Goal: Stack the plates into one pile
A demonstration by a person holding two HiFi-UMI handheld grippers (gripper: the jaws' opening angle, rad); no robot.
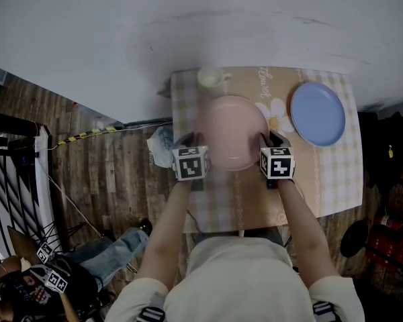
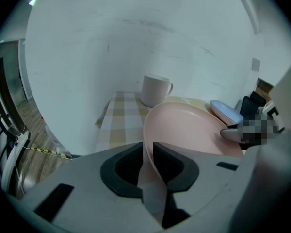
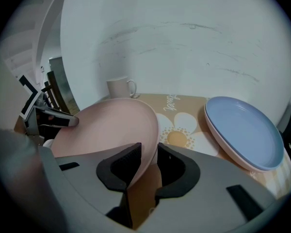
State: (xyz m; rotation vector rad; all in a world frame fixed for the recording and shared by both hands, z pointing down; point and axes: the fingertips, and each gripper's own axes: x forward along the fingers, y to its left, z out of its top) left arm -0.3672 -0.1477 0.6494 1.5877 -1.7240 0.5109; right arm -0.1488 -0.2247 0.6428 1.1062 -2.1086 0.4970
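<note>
A pink plate (image 1: 234, 131) lies on the small table (image 1: 336, 180), between my two grippers. My left gripper (image 1: 186, 139) is at its left edge; in the left gripper view the jaws (image 2: 148, 154) are shut on the rim of the pink plate (image 2: 194, 130). My right gripper (image 1: 272, 138) is at the plate's right edge. In the right gripper view its jaws (image 3: 149, 154) straddle the rim of the pink plate (image 3: 106, 127), with a gap on one side. A blue plate (image 1: 318, 113) rests on the table to the right, apart from the pink one.
A white mug (image 1: 211, 77) stands at the table's far edge, just behind the pink plate. The table is pushed against a white wall. Wooden floor, a black rack (image 1: 13, 173) and a person's leg (image 1: 114, 247) lie to the left.
</note>
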